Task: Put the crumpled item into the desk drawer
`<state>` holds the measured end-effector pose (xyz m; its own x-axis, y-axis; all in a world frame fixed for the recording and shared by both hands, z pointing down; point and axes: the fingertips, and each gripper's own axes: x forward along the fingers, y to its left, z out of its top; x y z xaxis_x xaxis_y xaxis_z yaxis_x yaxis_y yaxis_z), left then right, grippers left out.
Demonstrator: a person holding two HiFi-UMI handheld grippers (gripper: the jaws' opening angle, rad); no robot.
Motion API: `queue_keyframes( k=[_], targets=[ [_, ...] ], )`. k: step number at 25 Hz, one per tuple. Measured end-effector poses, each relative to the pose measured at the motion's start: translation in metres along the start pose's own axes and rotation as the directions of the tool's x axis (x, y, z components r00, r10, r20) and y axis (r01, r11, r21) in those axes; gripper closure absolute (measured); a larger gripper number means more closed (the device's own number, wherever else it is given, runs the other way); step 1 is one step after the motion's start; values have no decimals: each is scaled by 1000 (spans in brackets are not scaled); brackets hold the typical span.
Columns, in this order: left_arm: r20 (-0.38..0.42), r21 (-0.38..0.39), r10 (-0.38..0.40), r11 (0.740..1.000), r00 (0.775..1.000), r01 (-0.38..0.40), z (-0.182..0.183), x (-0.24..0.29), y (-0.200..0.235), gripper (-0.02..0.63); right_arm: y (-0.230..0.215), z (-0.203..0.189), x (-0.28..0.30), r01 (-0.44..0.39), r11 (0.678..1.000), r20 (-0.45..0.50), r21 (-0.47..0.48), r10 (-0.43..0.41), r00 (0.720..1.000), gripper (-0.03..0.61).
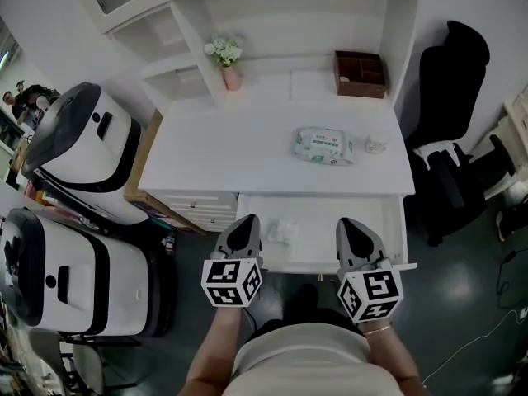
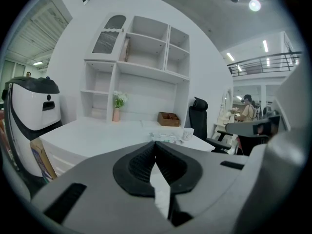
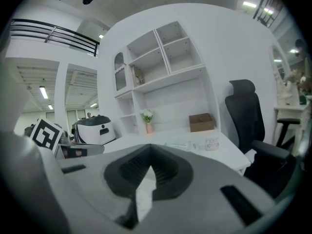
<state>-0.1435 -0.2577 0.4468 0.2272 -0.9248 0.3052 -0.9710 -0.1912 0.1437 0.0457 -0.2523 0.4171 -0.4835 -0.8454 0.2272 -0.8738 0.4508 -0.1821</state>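
The crumpled item [image 1: 285, 231] sits in the open drawer [image 1: 322, 219], lower centre. Left tongs [image 1: 246, 223] and right tongs [image 1: 350, 226] are pinched together, empty; next I'd nudge the drawer closed.

The person holds 2 grippers side by side, level with each other and apart, just ahead of the torso [image 1: 301, 357]. The left hand-held gripper [image 1: 245, 221] points forward, away from the body, with its marker cube [image 1: 233, 281] behind the jaws, nearest the wrist. Its ribbed black pads [image 2: 139, 162] meet at the tips with nothing between them. The right hand-held gripper [image 1: 351, 223] points the same way, its own cube [image 1: 370, 294] set likewise. Its pads [image 3: 134, 167] are also closed together and empty. The bare left forearm [image 1: 213, 349] and right forearm [image 1: 394, 355] reach forward from the bottom of the head view.
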Motion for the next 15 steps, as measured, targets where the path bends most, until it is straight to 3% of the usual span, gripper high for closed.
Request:
queue_keyframes(
  k=[15],
  targets=[
    [-37,32,20,999,999,-18,-7,17,0,620,-11,1,12,-19,1000,-17,-8,19,1000,577]
  ],
)
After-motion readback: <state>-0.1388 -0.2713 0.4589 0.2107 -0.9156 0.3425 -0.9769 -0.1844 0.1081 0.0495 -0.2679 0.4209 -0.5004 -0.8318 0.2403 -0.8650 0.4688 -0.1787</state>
